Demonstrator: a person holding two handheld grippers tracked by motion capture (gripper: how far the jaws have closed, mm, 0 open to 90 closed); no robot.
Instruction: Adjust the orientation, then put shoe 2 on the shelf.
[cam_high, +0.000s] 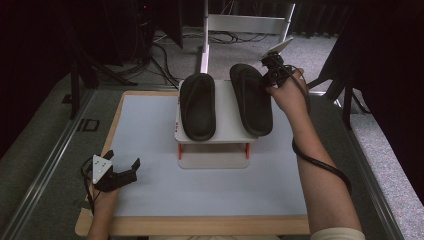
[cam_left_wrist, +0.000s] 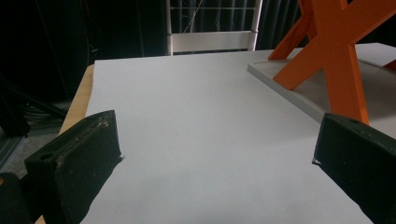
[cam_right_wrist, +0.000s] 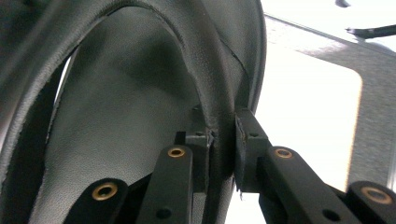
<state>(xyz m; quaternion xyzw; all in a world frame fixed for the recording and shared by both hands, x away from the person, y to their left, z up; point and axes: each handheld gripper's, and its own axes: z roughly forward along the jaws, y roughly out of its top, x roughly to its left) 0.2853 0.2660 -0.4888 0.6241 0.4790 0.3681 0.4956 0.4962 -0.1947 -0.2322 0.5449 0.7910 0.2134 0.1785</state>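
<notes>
Two black slippers lie side by side on a small white rack (cam_high: 216, 138) with orange legs (cam_left_wrist: 337, 60). The left slipper (cam_high: 197, 105) rests flat. The right slipper (cam_high: 251, 97) is held at its far end by my right gripper (cam_high: 266, 75), whose jaws are shut on the slipper's rim (cam_right_wrist: 223, 140). My left gripper (cam_high: 121, 167) is at the near left of the table, open, with bare table between its pads (cam_left_wrist: 81, 158).
The rack stands on a pale blue table top (cam_high: 150, 150) with a wooden edge (cam_high: 200, 225). A white frame (cam_high: 240, 22) and cables (cam_high: 165, 60) lie on the floor beyond the table.
</notes>
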